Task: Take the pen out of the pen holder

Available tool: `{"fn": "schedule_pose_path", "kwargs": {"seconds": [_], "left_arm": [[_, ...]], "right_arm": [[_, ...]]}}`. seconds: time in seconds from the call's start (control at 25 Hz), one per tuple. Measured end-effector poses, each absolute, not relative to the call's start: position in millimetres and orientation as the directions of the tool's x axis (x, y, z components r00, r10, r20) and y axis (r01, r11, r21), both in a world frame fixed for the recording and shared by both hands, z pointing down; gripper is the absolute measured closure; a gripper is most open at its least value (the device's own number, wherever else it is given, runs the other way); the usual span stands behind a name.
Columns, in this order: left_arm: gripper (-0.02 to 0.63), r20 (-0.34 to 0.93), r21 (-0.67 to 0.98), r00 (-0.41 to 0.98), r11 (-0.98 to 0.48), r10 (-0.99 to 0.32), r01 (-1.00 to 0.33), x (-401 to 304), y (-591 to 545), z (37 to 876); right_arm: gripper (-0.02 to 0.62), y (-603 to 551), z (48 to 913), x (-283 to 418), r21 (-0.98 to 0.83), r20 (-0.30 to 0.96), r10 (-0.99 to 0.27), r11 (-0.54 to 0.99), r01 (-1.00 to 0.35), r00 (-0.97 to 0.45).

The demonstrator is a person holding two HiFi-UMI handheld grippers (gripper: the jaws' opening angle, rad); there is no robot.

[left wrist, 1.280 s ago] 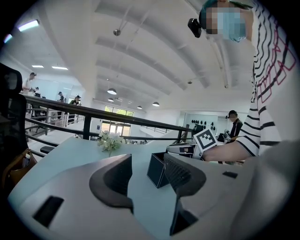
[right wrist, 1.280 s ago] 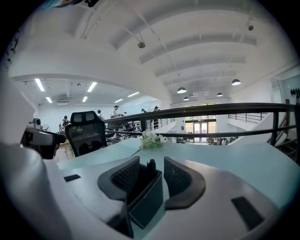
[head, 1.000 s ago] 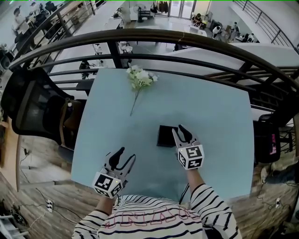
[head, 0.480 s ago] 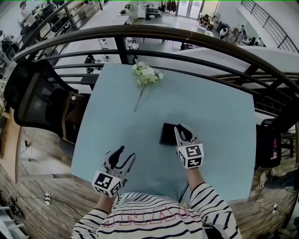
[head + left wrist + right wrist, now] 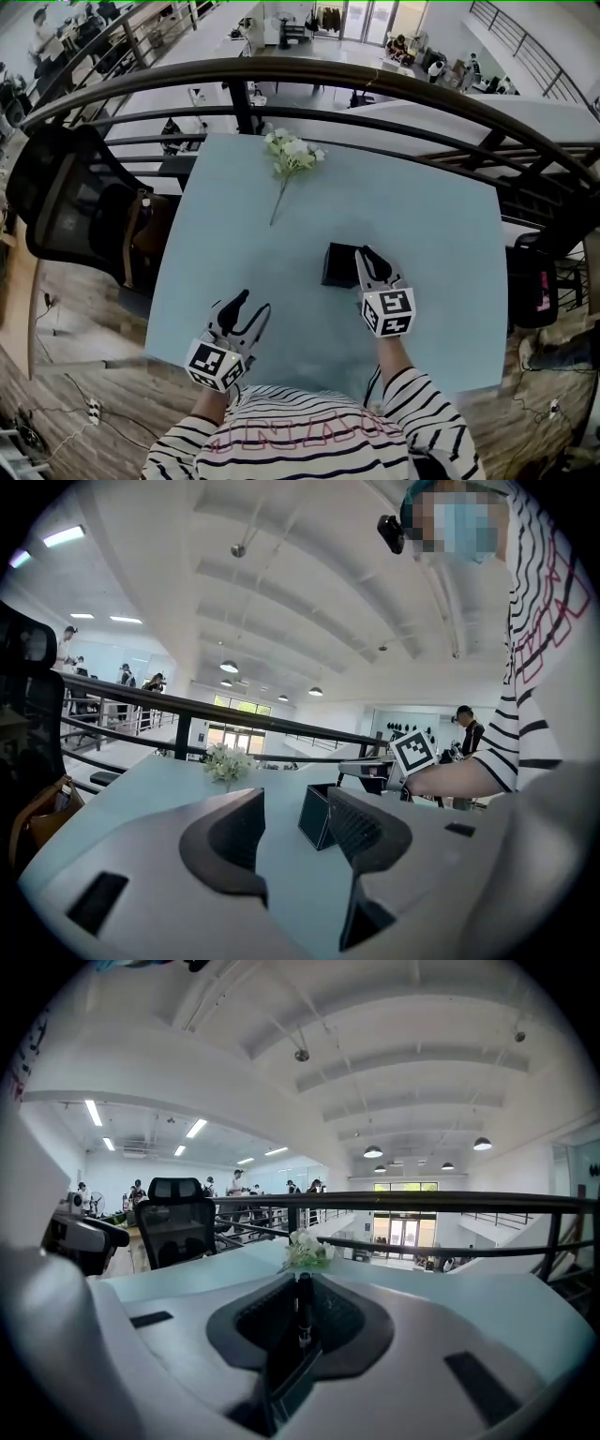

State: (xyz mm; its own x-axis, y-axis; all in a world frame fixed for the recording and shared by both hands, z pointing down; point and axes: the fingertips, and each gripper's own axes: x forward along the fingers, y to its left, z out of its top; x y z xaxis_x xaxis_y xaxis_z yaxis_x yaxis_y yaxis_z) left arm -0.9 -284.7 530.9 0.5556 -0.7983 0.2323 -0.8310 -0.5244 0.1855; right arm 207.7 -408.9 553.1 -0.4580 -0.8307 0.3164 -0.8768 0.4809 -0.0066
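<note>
Jaws of our right gripper are clamped on the pen, which stands upright between them, at the right side of the holder. Our left gripper hangs over the table, jaws apart and empty.

White flowers; black chair
</note>
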Motion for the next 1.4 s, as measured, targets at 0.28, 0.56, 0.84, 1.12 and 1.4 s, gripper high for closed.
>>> {"fn": "schedule_pose_path", "kwargs": {"seconds": [0.28,0.56,0.84,1.12,1.4], "left_arm": [[0.413,0.191,0.192,0.612,-0.583,-0.767,-0.79,-6,-275,521],[0.413,0.171,0.193,0.656,-0.628,-0.736,-0.754,-25,-262,512],[0.413,0.153,0.177,0.715,-0.693,-0.682,-0.699,-32,-243,501],[0.42,0.155,0.167,0.773,-0.755,-0.615,-0.634,-31,-215,504],[0.499,0.155,0.152,0.809,-0.795,-0.568,-0.587,-42,-190,508]], "right_arm": [[0.528,-379,524,215,-0.01,0.272,-0.88,0.403,-0.915,-0.39],[0.528,-342,495,204,-0.035,0.213,-0.919,0.333,-0.942,-0.332],[0.528,-294,470,197,-0.058,0.153,-0.956,0.245,-0.968,-0.251],[0.528,-240,474,189,-0.09,0.145,-0.97,0.184,-0.979,-0.196],[0.528,-195,489,166,-0.118,0.165,-0.972,0.148,-0.982,-0.166]]}}
